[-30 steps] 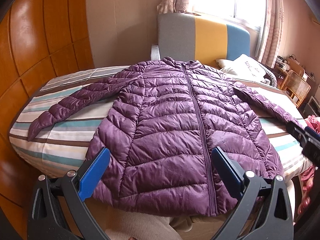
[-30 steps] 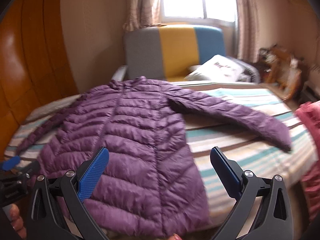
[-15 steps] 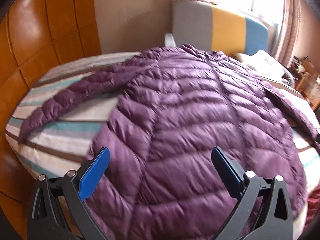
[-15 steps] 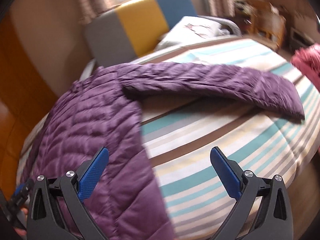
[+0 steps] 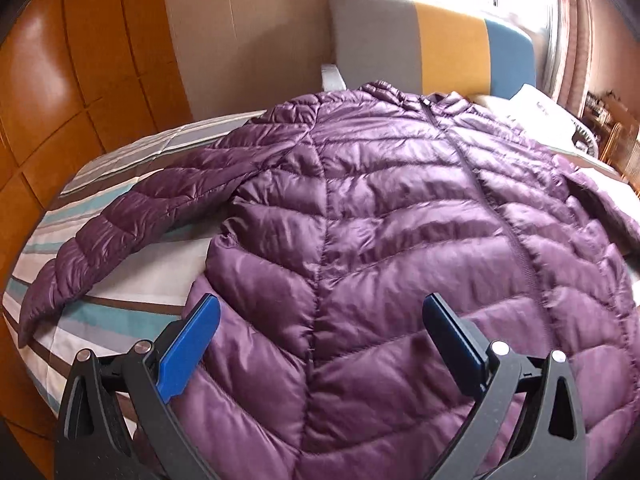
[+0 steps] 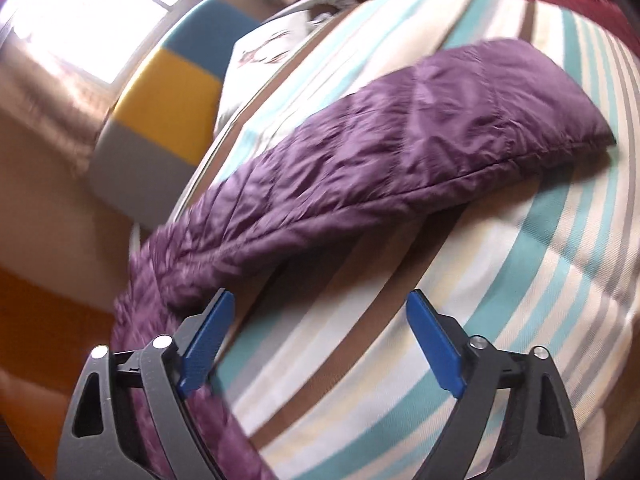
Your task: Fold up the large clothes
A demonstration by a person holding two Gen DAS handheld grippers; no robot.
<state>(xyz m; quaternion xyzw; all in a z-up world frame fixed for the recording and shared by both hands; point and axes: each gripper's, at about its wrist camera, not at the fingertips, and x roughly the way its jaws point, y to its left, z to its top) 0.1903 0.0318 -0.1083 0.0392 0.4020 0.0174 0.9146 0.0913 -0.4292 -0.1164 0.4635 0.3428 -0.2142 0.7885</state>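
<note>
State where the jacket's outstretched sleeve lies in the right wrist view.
The sleeve stretches across the striped bedsheet beyond the open right gripper, its cuff at the right, far from the pillow.

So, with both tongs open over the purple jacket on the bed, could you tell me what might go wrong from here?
1. The jacket looks slick and puffy, so the left tongs may pinch only a ridge that slips free.
2. The right tongs sit over bare striped sheet beside the sleeve, so closing now might bunch bedding instead.
3. The right view is blurred, which suggests fast motion and poor aim.
</note>
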